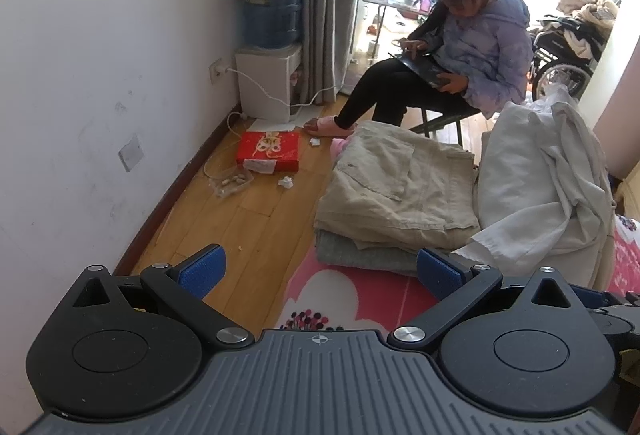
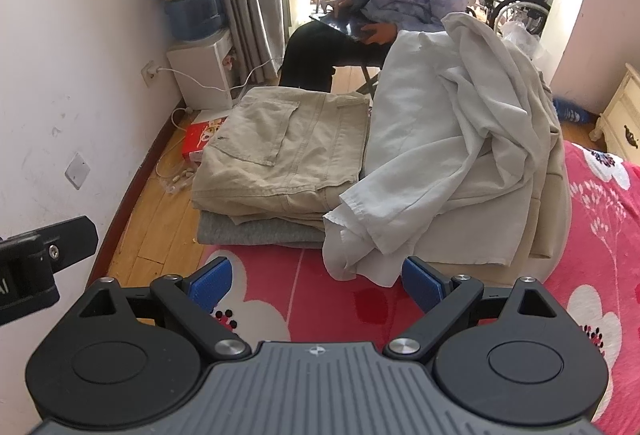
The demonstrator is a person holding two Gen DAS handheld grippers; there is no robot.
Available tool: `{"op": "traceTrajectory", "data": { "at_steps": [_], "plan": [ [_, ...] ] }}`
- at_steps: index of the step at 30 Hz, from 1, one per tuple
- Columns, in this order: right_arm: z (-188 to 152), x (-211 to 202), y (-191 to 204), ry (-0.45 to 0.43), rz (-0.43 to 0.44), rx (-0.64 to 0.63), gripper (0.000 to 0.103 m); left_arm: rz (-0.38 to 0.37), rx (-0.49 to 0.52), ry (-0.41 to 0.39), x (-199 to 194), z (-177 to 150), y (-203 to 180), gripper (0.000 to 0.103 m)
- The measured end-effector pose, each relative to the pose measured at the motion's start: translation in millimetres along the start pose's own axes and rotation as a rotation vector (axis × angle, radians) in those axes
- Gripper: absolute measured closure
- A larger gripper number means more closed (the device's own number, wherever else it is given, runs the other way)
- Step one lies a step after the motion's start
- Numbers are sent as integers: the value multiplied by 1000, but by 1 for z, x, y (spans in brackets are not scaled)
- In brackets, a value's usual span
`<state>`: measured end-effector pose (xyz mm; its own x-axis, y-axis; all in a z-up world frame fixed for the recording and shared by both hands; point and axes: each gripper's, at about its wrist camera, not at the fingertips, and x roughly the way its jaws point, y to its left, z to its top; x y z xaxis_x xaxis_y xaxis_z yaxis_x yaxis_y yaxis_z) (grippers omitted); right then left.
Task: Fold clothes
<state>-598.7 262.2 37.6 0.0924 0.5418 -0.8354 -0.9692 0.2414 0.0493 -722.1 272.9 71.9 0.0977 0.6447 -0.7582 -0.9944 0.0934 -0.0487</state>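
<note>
Blue ribbed pads tip the left gripper (image 1: 320, 271), whose jaws stand spread wide with nothing between them, above the edge of a pink bedspread (image 1: 340, 299) printed with white blossoms. Just past the pads lies a folded stack: khaki trousers (image 1: 396, 187) of creased woven cotton, a patch pocket showing, squared on top of a grey knit garment (image 1: 360, 255). Touching the stack on its right is a loose heap of pale, thin, wrinkled cloth (image 1: 536, 179), rumpled and rising higher than the stack. Beyond the bed runs a wood plank floor (image 1: 240, 211) with a red box (image 1: 269, 151) on it. A water cooler (image 1: 269, 35) with a blue bottle stands against the white wall, and a person in a lilac jacket (image 1: 480, 43) sits on a chair with a tablet.

From the right wrist, the right gripper (image 2: 318, 285) also has its jaws released and empty, hovering over the fleecy bedspread (image 2: 600, 235). A hemmed corner of the pale cloth (image 2: 452, 139) droops down to the bedspread just in front of the right pad, apart from it as far as I can tell. The trousers (image 2: 280, 155) sit flat and rectangular on the grey garment (image 2: 256, 231), left of the heap and pressed against it. A black part of the left gripper (image 2: 40, 255) shows at the left edge.
</note>
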Motion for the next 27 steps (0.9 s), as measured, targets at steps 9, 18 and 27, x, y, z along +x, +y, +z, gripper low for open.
{"op": "traceTrajectory", "data": {
  "at_steps": [9, 18, 27],
  "plan": [
    [6, 11, -5, 28, -5, 47, 8, -27, 14, 4, 13, 1, -1, 0],
    [0, 29, -9, -44, 48, 38, 8, -28, 0, -15, 35, -1, 8, 0],
    [13, 62, -28, -233, 222, -89, 9, 31, -12, -51, 113, 43, -7, 0]
  ]
}}
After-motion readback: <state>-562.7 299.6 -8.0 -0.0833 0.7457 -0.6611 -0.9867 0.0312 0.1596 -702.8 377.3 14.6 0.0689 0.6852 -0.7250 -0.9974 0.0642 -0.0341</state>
